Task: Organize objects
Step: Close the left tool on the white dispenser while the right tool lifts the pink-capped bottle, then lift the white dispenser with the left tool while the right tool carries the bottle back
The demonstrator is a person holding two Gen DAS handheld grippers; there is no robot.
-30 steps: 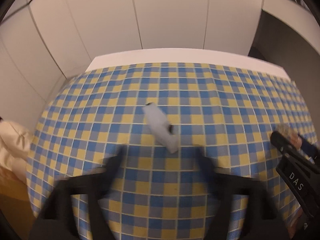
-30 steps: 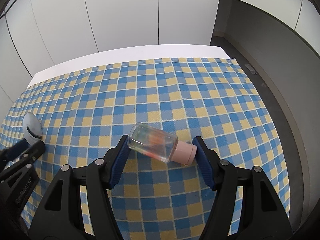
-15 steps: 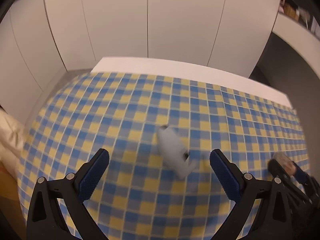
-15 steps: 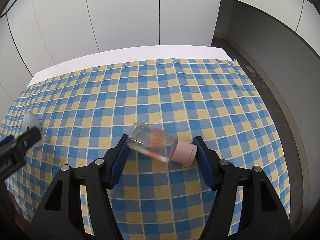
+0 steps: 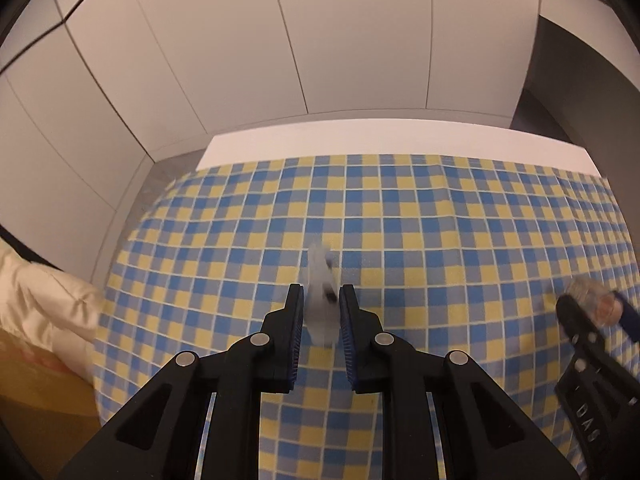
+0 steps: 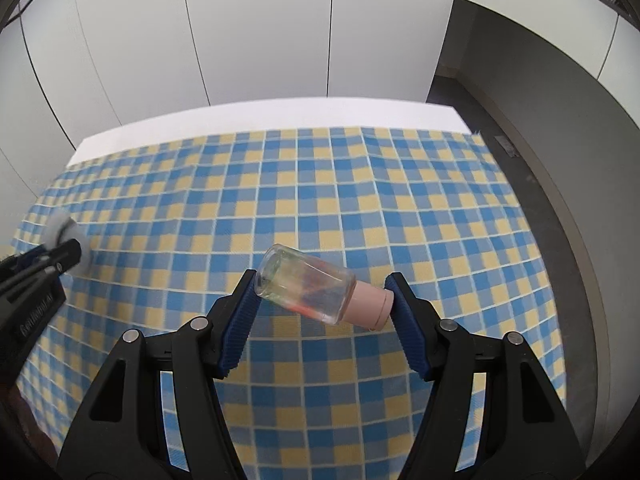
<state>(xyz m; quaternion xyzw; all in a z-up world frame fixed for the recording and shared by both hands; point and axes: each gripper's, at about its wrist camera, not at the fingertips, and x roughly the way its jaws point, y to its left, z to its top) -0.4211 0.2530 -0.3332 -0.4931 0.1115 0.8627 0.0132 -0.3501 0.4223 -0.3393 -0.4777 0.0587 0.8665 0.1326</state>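
A small white bottle (image 5: 320, 320), blurred, stands on end between the blue pads of my left gripper (image 5: 321, 294), which is shut on it just above the checked cloth. In the right wrist view that bottle (image 6: 60, 224) and the left gripper (image 6: 64, 252) appear at the far left. My right gripper (image 6: 322, 280) is shut on a clear bottle (image 6: 306, 286) with a pink cap, gripped end to end: base on the left pad, cap on the right. It hangs tilted above the cloth. The left wrist view shows it (image 5: 590, 298) at the right edge.
A blue and yellow checked cloth (image 6: 360, 184) covers the table, with a bare white strip (image 5: 400, 136) along the far edge. White wall panels stand behind. A cream cushion (image 5: 44, 304) lies off the left side. Grey floor (image 6: 560, 160) runs along the right.
My left gripper's jaws went from wide open to shut on the white bottle, which now stands between the pads. The right gripper kept its hold on the clear bottle and rose a little.
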